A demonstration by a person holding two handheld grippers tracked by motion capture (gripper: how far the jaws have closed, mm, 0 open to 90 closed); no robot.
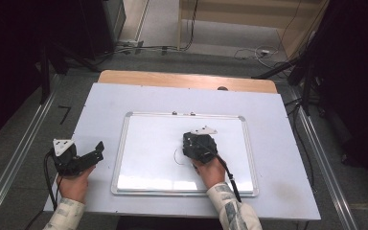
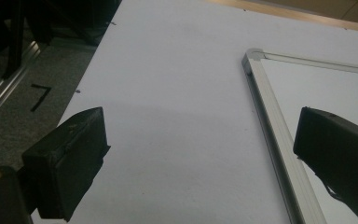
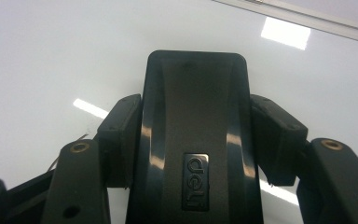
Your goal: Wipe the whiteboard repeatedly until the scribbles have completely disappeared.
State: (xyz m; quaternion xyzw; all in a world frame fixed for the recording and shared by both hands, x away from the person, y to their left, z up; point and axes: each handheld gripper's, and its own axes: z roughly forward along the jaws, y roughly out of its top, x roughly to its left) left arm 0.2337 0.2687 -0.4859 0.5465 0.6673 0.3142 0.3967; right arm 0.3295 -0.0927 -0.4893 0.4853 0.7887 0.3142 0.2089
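A white whiteboard [image 1: 124,143] with a silver frame lies flat on the pale table [image 1: 100,105]. Over its middle, my right gripper [image 1: 199,146] points down at the board, shut on a black board eraser [image 3: 196,93] marked "deli". The eraser's front end lies on the glossy board surface, and both pads [image 3: 121,135] press its sides. A thin dark pen mark [image 1: 177,155] sits just left of that gripper. My left gripper [image 1: 93,153] rests on the table left of the board, jaws wide open and nothing between them [image 2: 200,149]. The board's frame edge [image 2: 270,116] runs past its right jaw.
A bare wooden strip [image 1: 187,80] runs along the table's far edge. Black stands and cables are on the floor behind and at both sides. Metal rails [image 1: 14,163] flank the table.
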